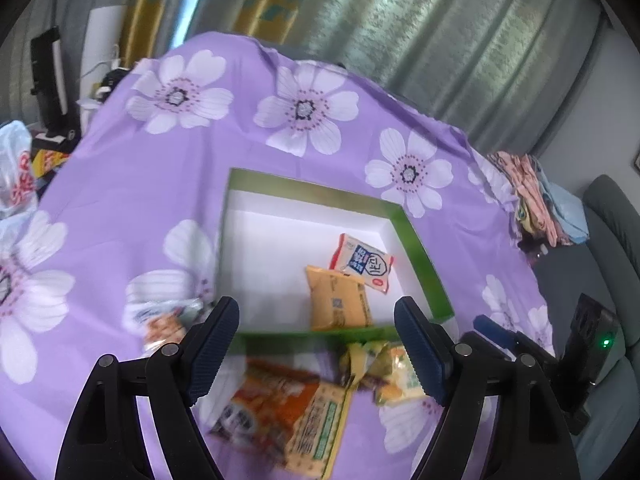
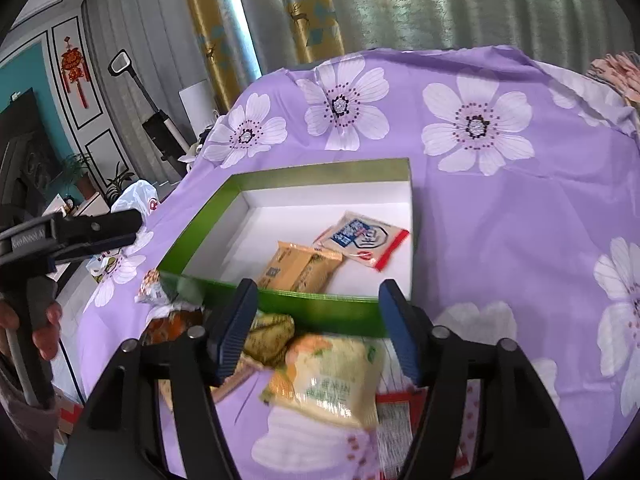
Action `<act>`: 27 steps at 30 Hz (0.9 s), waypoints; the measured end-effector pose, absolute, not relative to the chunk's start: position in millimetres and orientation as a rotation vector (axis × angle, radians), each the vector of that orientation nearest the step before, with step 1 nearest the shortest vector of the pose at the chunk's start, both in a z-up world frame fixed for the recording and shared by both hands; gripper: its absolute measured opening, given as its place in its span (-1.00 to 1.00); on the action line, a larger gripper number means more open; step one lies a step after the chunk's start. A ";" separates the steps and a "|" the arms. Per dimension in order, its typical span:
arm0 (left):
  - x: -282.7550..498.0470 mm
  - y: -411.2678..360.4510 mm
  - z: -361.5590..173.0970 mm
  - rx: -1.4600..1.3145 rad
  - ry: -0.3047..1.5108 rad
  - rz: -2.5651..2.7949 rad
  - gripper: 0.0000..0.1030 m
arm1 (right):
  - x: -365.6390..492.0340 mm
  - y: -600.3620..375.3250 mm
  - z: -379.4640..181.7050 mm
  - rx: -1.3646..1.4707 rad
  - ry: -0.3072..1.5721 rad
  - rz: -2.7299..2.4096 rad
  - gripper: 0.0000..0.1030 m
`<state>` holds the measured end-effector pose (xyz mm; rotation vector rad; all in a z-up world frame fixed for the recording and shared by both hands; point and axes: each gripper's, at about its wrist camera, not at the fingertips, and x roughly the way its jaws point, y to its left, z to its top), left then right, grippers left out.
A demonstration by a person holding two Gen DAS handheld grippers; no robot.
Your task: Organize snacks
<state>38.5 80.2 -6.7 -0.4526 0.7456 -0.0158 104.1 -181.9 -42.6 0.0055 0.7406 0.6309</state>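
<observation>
The right gripper (image 2: 316, 328) hangs with its jaws spread wide and empty, directly above a pale yellow snack packet (image 2: 328, 380) lying just outside the near edge of the green box (image 2: 316, 308); the packet sits between the two fingers, its long axis running roughly across them. The left gripper (image 1: 316, 344) is likewise spread apart and holding nothing, poised over a larger orange packet (image 1: 288, 412) near the same box edge. The right gripper looks nearer to a grasp. Inside the box, by its right wall, rest a tan packet (image 2: 300, 266) and a white packet (image 2: 362, 238). The near box wall stands between the loose snacks and the box floor, so a lift seems needed. More packets lie on the purple floral cloth (image 2: 500, 220) by the box's left corner.
</observation>
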 end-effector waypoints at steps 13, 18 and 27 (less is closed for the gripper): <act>-33.2 105.5 -23.9 -0.504 0.781 0.042 0.56 | 58.0 -195.0 -43.5 0.006 0.772 0.650 0.28; -44.0 95.8 -37.9 -0.508 0.829 -0.001 0.55 | 42.9 -191.3 -46.2 -0.005 0.788 0.669 0.30; -49.3 64.9 -62.0 -0.480 0.906 -0.090 0.55 | 18.6 -175.4 -61.8 -0.047 0.849 0.718 0.31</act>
